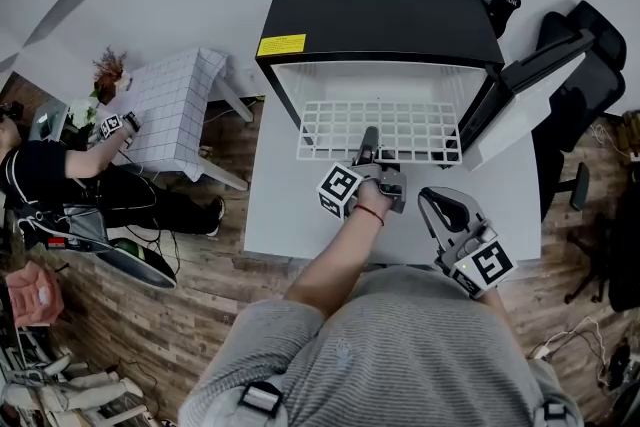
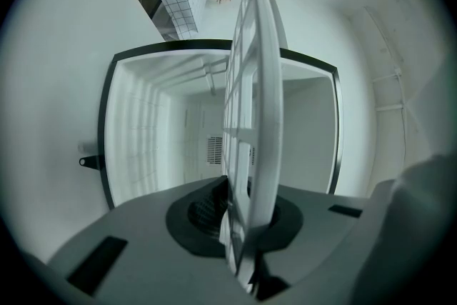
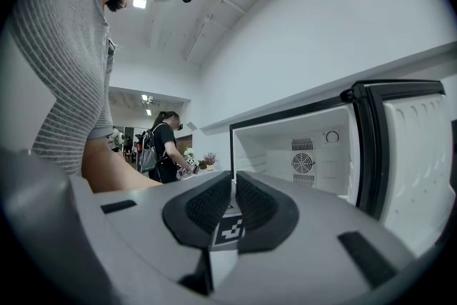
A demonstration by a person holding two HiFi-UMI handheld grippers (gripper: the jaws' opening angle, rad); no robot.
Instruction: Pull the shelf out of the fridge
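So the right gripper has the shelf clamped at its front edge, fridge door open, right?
No, the left gripper clamps the shelf at its front edge, as the left gripper view shows; the right gripper holds nothing. The fridge door is open.

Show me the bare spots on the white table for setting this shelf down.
Bare white table: the front-left strip between the black fridge and the left gripper; also the right corner beside the open door. Crowded: the middle, with the white wire shelf overhanging and the right gripper beside it.
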